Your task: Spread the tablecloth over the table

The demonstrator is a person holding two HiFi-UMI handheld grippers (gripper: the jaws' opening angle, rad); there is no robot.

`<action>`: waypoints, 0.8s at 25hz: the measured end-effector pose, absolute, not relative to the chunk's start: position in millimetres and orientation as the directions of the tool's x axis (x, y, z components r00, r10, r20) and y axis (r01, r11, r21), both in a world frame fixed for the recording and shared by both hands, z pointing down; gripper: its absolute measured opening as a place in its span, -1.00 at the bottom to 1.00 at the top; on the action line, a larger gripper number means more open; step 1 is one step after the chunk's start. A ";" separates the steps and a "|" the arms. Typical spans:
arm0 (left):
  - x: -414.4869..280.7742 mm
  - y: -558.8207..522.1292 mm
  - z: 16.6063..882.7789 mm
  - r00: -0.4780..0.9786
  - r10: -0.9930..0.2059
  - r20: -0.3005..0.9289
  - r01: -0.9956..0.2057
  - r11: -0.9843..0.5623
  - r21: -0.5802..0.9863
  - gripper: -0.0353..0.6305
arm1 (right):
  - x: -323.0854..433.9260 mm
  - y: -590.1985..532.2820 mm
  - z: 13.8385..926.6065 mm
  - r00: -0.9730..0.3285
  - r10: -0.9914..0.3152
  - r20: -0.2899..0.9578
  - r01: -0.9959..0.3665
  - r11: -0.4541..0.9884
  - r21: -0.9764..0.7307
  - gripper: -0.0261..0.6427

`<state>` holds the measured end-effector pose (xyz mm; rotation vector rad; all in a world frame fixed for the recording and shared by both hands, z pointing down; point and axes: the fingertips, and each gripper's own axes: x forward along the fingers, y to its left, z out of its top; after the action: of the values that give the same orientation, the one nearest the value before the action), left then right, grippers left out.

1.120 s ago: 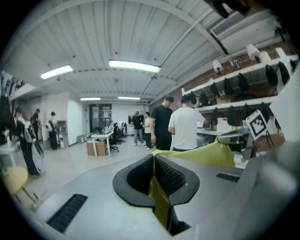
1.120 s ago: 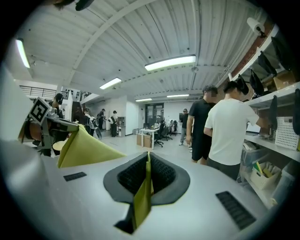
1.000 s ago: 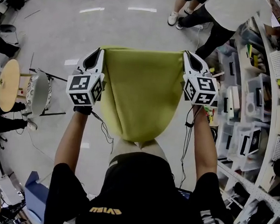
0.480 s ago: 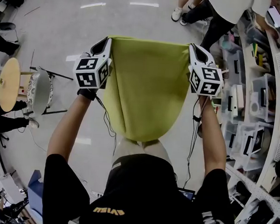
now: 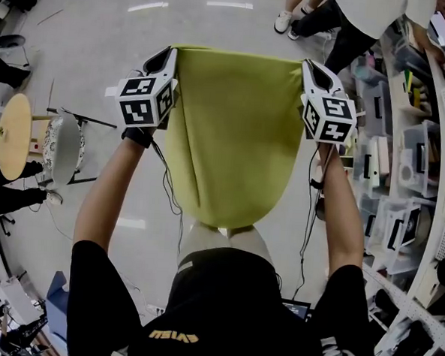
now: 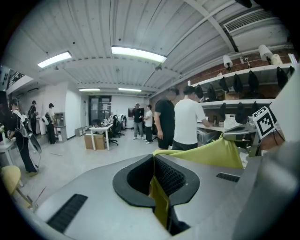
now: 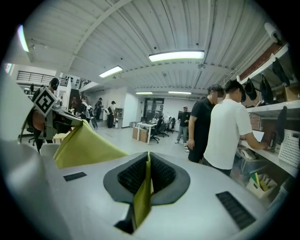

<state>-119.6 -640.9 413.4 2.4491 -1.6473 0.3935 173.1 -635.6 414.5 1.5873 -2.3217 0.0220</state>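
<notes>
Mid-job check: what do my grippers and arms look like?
The left gripper and right gripper have pale grey tapered jaws with black ribbed pads. Each carries a white cube with black square markers. Thin black cables trail from them. The person wears a black short-sleeved shirt and a dark glove at the left wrist.
</notes>
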 end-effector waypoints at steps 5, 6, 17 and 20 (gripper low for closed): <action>-124.2 -664.7 411.3 0.352 -0.884 0.309 -0.926 -0.377 -0.023 -0.83 | 167.2 -652.6 413.4 -0.329 -0.903 0.278 -0.903 0.387 0.187 -0.89; -125.4 -668.3 414.2 0.355 -0.880 0.315 -0.923 -0.383 -0.029 -0.82 | 165.4 -655.7 415.0 -0.329 -0.902 0.281 -0.902 0.388 0.190 -0.89; -146.1 -680.8 473.0 0.354 -0.842 0.407 -0.890 -0.437 -0.129 -0.82 | 142.2 -667.5 463.3 -0.330 -0.872 0.362 -0.880 0.423 0.217 -0.89; -151.2 -677.4 490.4 0.358 -0.830 0.429 -0.879 -0.455 -0.146 -0.82 | 137.3 -665.0 479.7 -0.327 -0.862 0.387 -0.878 0.428 0.214 -0.89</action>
<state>-151.2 -677.4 490.4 2.4975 -1.5776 0.6879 137.3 -665.0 479.7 1.4728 -2.2444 0.0478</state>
